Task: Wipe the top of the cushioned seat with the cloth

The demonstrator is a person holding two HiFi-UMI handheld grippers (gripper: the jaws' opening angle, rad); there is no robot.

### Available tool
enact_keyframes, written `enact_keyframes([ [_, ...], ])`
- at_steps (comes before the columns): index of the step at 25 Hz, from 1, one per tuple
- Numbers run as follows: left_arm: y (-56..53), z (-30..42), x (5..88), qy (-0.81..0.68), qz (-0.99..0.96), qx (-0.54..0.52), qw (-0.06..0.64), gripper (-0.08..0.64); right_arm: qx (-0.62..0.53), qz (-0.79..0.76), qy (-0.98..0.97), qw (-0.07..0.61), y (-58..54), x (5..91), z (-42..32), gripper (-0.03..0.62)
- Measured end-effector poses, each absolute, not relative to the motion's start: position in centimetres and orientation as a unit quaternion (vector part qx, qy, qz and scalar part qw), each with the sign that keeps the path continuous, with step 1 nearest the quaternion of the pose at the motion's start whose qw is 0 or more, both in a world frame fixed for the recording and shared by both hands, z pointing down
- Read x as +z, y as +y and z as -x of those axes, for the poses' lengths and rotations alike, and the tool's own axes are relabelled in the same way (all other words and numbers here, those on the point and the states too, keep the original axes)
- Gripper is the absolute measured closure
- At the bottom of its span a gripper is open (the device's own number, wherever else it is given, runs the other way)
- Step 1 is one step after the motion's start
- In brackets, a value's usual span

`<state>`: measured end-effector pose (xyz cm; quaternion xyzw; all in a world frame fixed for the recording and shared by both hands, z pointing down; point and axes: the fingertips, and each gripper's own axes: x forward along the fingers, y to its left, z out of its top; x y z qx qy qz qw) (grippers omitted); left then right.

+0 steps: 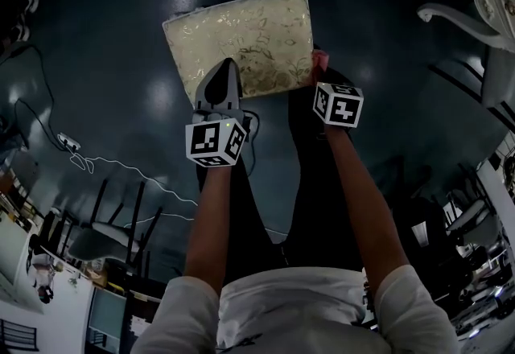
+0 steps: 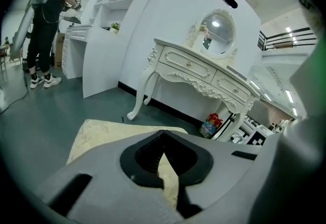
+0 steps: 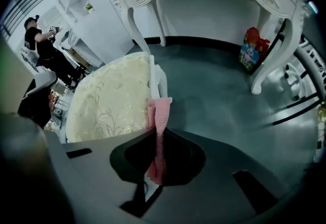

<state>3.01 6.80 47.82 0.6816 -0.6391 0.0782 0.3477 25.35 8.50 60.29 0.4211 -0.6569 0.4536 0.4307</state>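
- Right tongs (image 3: 157,139): pressed together on the pink cloth (image 3: 159,113). The cloth is pinched edge-on as 1 narrow fold. Most of it projects ahead of the tips, so free fabric is there to meet the surface.
- Cushioned seat (image 1: 241,39): lies ahead of the right tongs and to their left. The cloth either touches the seat's right edge or hangs just beside it; which of the 2 cannot be told.
- Judgement: the cloth is held at 1 border so that a stroke can run across the whole top.
- Left tongs (image 2: 164,159): pressed together at the tips, holding nothing. The cream seat top shows through the slit directly below them.
- In the head view the left tongs sit over the near edge of the seat, well apart from the cloth.
- Judgement: the left tongs are placed there to steady the seat, or to stay out of the wiping path.
- Judgement: wiping of the top is not yet under way, since the cloth is at the edge and not on the top.
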Motion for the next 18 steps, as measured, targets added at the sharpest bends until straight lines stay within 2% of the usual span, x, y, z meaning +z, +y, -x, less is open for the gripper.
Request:
enact_keyframes([
  [7,7.3,-2.9,47.8,-0.642,-0.679,0.079,0.347,0.552,0.487,-0.405,-0.644,0.43,8.0,63.6,-26.7,0.571],
  [11,8.0,-1.0,47.1,-0.651,-0.674,0.076,0.341,0.551,0.475,-0.427,-0.647,0.417,7.6,61.7,-26.5,0.571],
  [14,8.7,1.5,46.1,-0.661,-0.668,0.072,0.334,0.551,0.467,-0.444,-0.67,0.369,7.2,57.1,-23.7,0.571],
  [18,10.1,6.5,44.9,-0.688,-0.644,0.061,0.329,0.552,0.496,-0.391,-0.704,0.324,10.3,52.8,-15.5,0.571],
])
